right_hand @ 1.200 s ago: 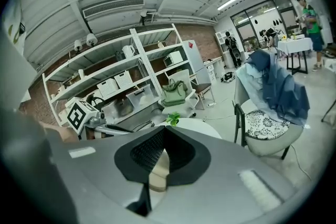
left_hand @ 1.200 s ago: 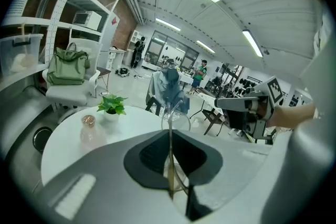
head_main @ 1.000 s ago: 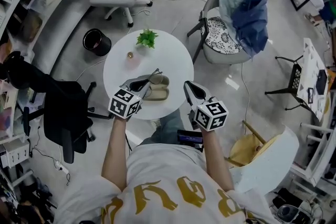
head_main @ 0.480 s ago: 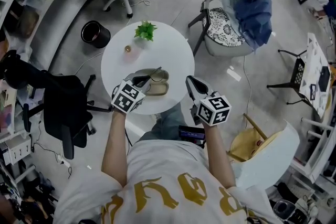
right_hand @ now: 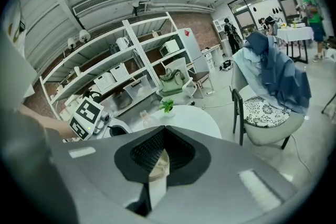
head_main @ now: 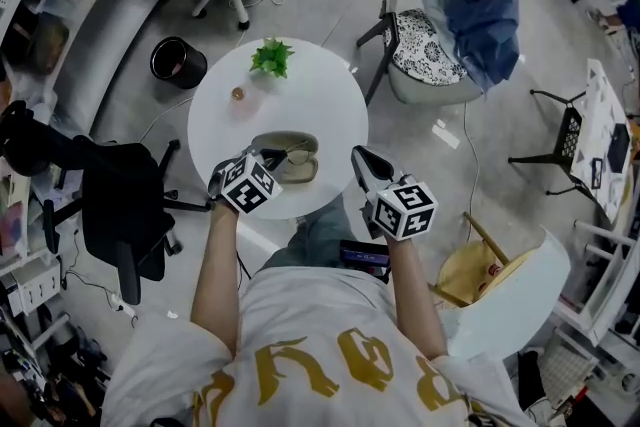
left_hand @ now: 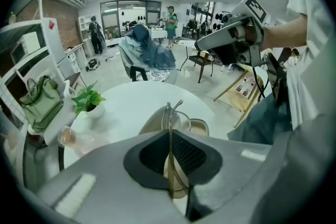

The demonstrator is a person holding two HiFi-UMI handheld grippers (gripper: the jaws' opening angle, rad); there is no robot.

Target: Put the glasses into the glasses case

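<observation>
Glasses with a thin gold-coloured frame are being held by the left gripper, whose jaws are clamping on one slender part of the frame, the pad faces pressing in from either side. The frame is projecting forward from the jaw tips and is hanging over the open glasses case, which is lying on the near part of the round white table. Whether the frame is touching the inside of the case cannot be determined. The case is showing a beige interior and is sitting just ahead of the left gripper. The right gripper is hovering beside the near right edge of the table, apart from the case, with its jaw tips meeting and nothing gripped between them. A small potted plant is standing at the far side of the table, and a small clear item is lying near it. A chair draped with blue clothing is standing beyond the table on the right.
</observation>
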